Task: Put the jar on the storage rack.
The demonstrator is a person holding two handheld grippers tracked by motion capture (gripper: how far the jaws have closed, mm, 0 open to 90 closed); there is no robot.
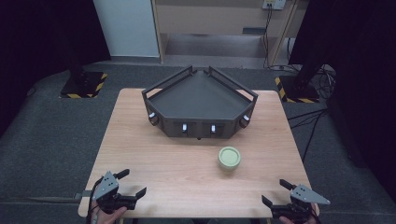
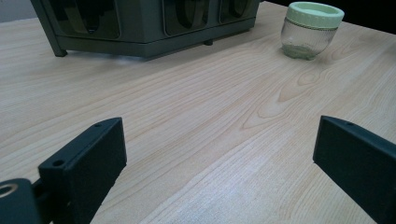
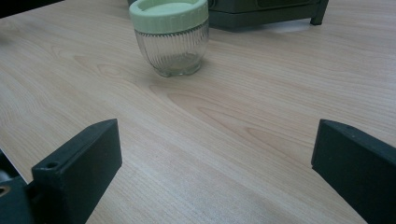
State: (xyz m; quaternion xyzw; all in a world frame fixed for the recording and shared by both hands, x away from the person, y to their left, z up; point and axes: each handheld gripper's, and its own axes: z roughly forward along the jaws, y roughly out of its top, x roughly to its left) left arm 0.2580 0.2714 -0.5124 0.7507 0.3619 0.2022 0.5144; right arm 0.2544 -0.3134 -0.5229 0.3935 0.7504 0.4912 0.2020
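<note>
A small ribbed glass jar with a pale green lid [image 1: 229, 157] stands upright on the wooden table [image 1: 163, 163], right of centre; it is also in the left gripper view [image 2: 310, 29] and the right gripper view [image 3: 170, 35]. Behind it sits a dark grey wedge-shaped tray [image 1: 198, 99]. My left gripper [image 1: 131, 183] rests at the front left corner, jaws wide open and empty. My right gripper [image 1: 276, 192] is at the front right corner, also open and empty. Both are well short of the jar.
The tray's front wall [image 2: 140, 23] carries round openings and small lit indicators. Bare wood lies between the grippers and the jar. Beyond the table are dark carpet, black stands with yellow-striped bases [image 1: 84, 84], and cables [image 1: 313, 121] at the right.
</note>
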